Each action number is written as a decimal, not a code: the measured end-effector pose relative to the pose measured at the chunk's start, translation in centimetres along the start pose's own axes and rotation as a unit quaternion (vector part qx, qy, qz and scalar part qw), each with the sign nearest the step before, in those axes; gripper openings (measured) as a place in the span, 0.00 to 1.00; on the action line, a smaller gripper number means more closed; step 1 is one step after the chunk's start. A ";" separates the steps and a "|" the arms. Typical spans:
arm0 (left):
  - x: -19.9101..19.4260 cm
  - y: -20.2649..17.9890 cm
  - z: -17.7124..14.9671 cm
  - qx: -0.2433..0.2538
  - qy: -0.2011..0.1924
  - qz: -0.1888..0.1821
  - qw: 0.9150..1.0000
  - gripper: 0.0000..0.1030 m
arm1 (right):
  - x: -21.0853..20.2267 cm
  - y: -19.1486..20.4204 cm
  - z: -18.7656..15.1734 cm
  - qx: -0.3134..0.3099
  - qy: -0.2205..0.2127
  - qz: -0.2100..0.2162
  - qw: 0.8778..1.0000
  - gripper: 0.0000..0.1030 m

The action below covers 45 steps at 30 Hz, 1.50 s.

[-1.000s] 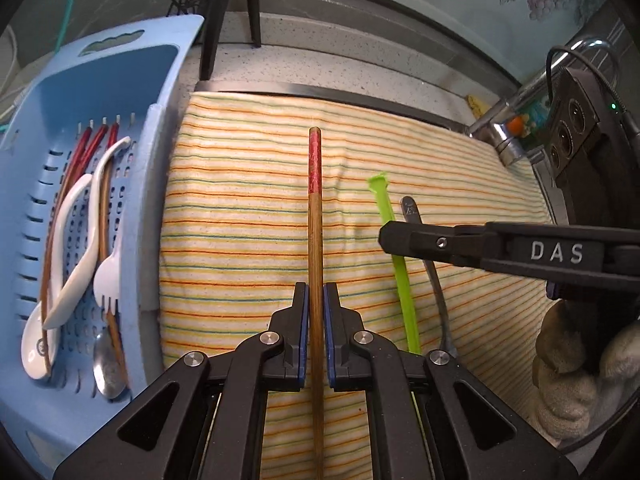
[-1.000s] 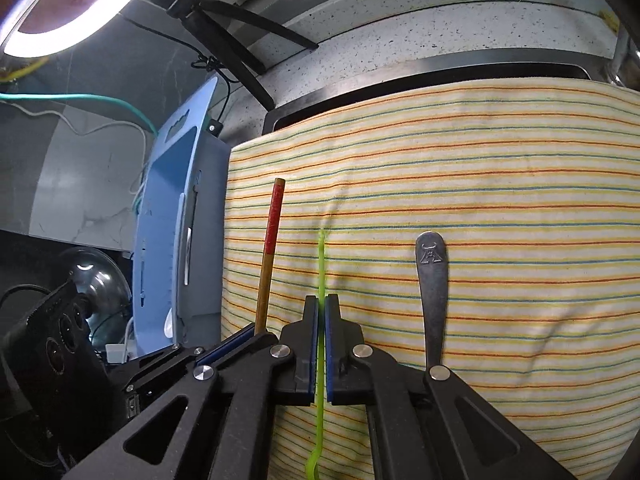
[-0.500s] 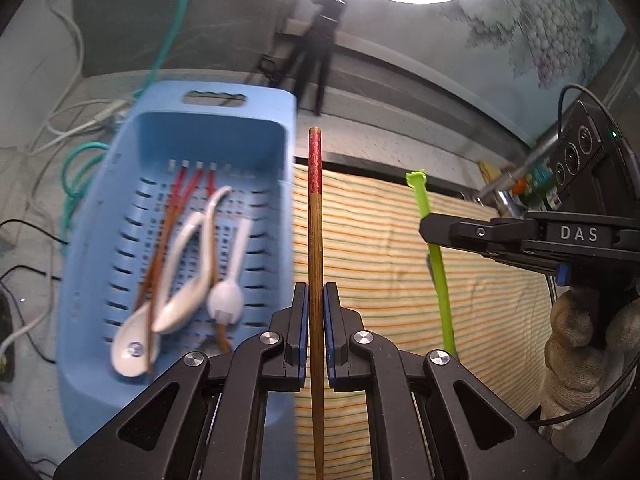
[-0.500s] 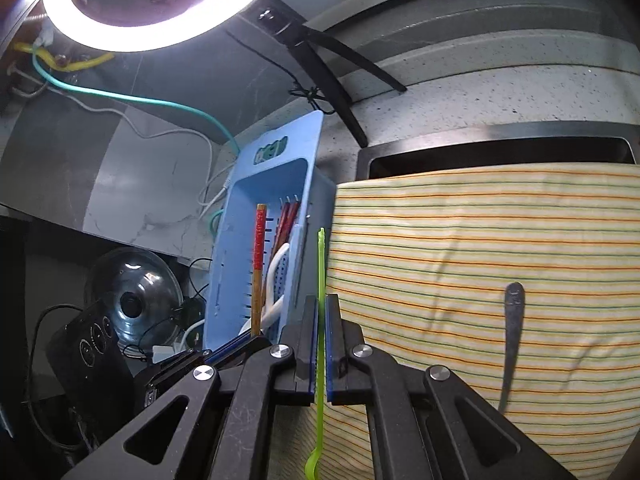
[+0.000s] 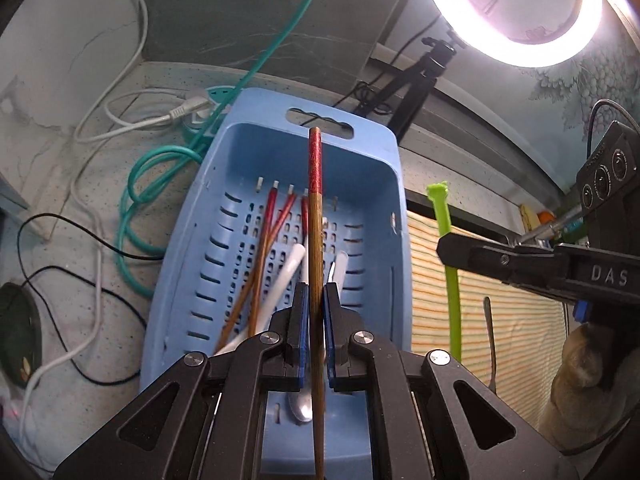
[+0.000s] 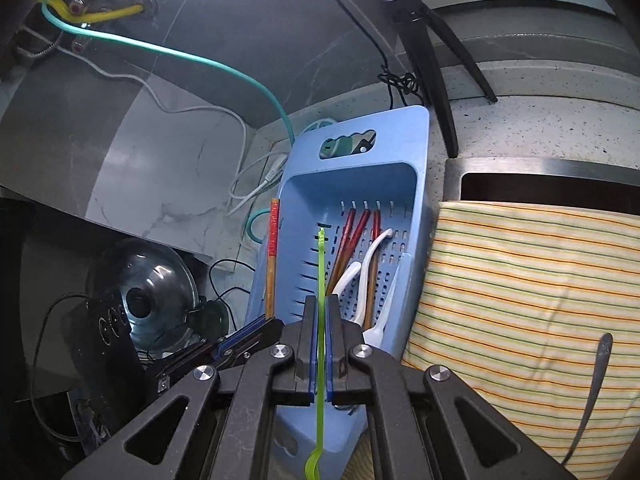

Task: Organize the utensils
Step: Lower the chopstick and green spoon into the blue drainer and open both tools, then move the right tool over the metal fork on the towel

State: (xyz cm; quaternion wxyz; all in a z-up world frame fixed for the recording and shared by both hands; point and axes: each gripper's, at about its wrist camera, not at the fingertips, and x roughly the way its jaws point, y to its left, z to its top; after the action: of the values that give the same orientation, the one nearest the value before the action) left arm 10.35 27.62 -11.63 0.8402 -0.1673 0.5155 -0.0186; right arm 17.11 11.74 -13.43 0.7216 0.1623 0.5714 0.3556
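My left gripper [image 5: 315, 292] is shut on a brown chopstick with a red end [image 5: 315, 216], held in the air over the blue perforated basket [image 5: 372, 184]. My right gripper [image 6: 318, 304] is shut on a thin green plastic utensil [image 6: 320, 280], also above the basket [image 6: 420, 148]. The basket holds several red-tipped chopsticks [image 6: 352, 232], white spoons [image 6: 370, 264] and a metal spoon [image 5: 301, 406]. A metal utensil [image 6: 596, 384] lies on the striped cloth [image 6: 520, 280]. In the left wrist view the right gripper [image 5: 444, 250] stands to the right, with the green utensil [image 5: 448, 240] crossing it.
Green, white and black cables [image 5: 140, 184] lie on the speckled counter left of the basket. A ring light [image 5: 512, 8] on a black tripod [image 5: 416, 76] stands behind. A glass pot lid [image 6: 140, 296] lies at the lower left. A gloved hand [image 5: 580, 368] holds the right gripper.
Both grippers have lifted their utensils off the striped cloth and carried them left, from above the cloth to above the blue basket. The metal utensil stays on the cloth.
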 end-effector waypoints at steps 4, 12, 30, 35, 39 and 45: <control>0.8 0.6 0.8 -0.001 0.003 0.000 1.000 0.06 | 1.8 0.1 0.6 0.004 0.005 -0.008 1.000 0.03; 2.7 1.8 1.1 -0.011 0.018 0.008 1.000 0.06 | 3.9 -0.4 1.2 0.008 0.014 -0.023 1.000 0.03; 3.3 2.3 0.7 -0.014 0.020 0.038 0.999 0.21 | 5.0 1.2 1.2 -0.047 0.030 -0.054 0.997 0.24; 2.9 2.1 0.3 -0.016 0.019 0.045 0.999 0.22 | 4.7 1.4 1.0 -0.061 0.028 -0.062 0.996 0.48; 2.4 1.9 -0.2 -0.016 0.017 0.049 0.999 0.23 | 3.9 1.6 0.8 -0.080 0.022 -0.075 0.994 0.48; 1.3 0.9 -0.9 -0.013 0.008 0.056 0.998 0.30 | 1.9 1.5 0.7 -0.102 0.007 -0.081 0.991 0.48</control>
State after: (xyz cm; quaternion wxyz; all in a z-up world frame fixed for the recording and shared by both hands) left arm 10.07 27.99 -13.42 0.8334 -0.1492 0.5310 0.0341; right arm 17.46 14.26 -13.59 0.7565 0.0384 0.5488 0.3535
